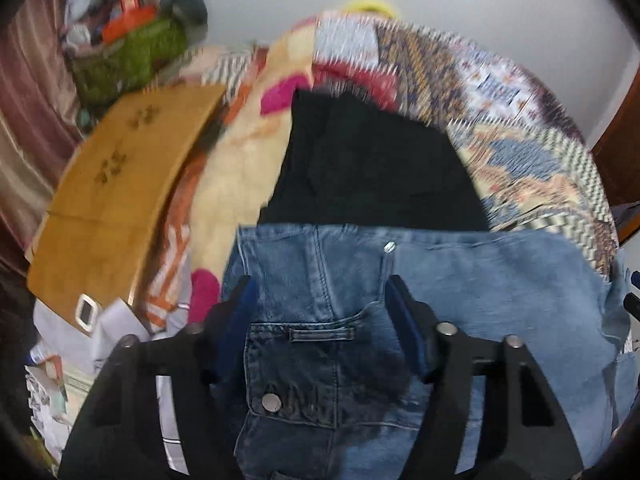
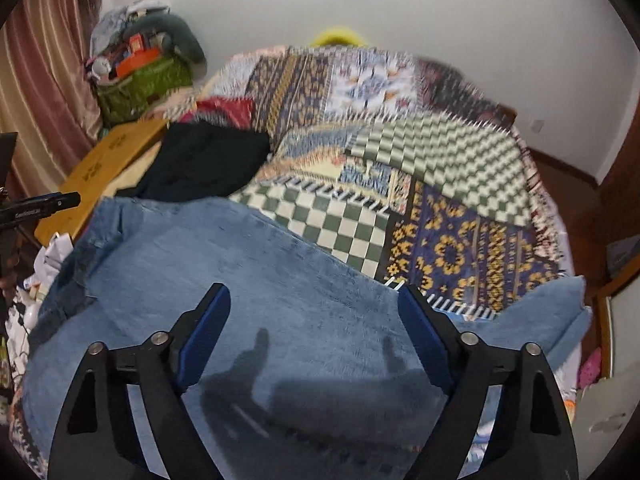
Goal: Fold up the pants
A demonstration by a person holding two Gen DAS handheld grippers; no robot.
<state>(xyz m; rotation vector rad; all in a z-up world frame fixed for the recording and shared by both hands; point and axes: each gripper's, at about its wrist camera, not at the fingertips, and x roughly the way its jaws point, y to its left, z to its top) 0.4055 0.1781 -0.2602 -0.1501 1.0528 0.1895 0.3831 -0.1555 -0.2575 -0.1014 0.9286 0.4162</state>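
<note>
Blue denim pants (image 1: 460, 292) lie spread on a patchwork bedspread (image 1: 500, 128). In the left wrist view the waistband end with a pocket and metal buttons sits under my left gripper (image 1: 320, 292), which is open and hovers just above the denim. In the right wrist view the lighter denim leg (image 2: 248, 264) fills the foreground under my right gripper (image 2: 314, 300), also open and empty, casting its shadow on the cloth. A black garment (image 1: 368, 168) lies beyond the jeans; it also shows in the right wrist view (image 2: 208, 164).
A yellow wooden board (image 1: 116, 192) lies at the bed's left edge. A green bag (image 2: 140, 88) stuffed with items stands by the curtain (image 2: 44, 80). Crumpled paper and clutter (image 1: 112, 328) lie at lower left. A red cloth (image 2: 228, 112) lies behind the black garment.
</note>
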